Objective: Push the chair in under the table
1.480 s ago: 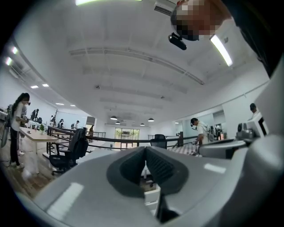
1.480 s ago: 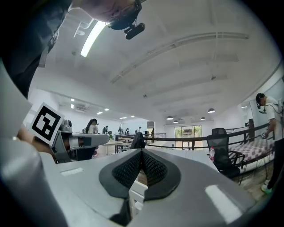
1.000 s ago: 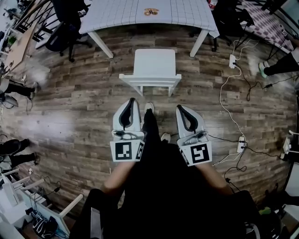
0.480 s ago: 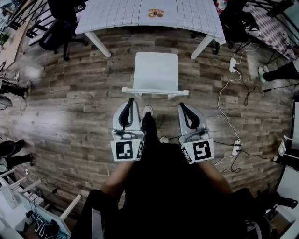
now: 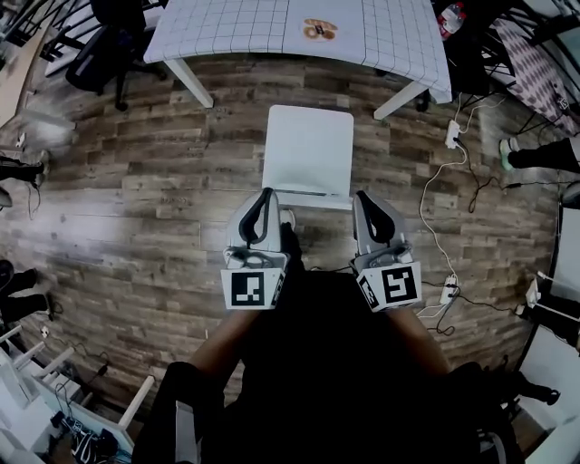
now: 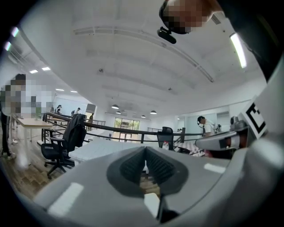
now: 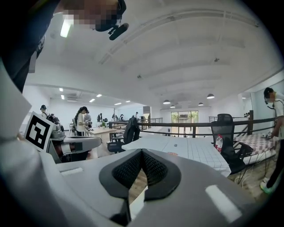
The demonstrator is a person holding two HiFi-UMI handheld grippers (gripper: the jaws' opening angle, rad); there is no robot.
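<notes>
The left gripper has its jaws pressed together with nothing between them, and so does the right gripper. Each tip sits at one end of the back rail of the white chair, the left at the rail's near-left corner, the right just at or outside its right corner. Whether either tip actually bears on the rail cannot be told.

The chair stands at 12 o'clock from the grippers with its seat pointing at the table, its front edge just short of the table's near side and not yet under it.

The main risk is a skewed push. With two narrow closed tips at the corners, an uneven shove would probably turn the chair, and the right tip, so close to the corner, may slip off past the rail. The chair sits nearer the right table leg at 1 o'clock than the left table leg at 11 o'clock, so a swing to the right would likely catch that leg and jolt the table and the small brown item on it. A high push on the back could also tip the chair forward if its feet snag on the plank floor.
</notes>
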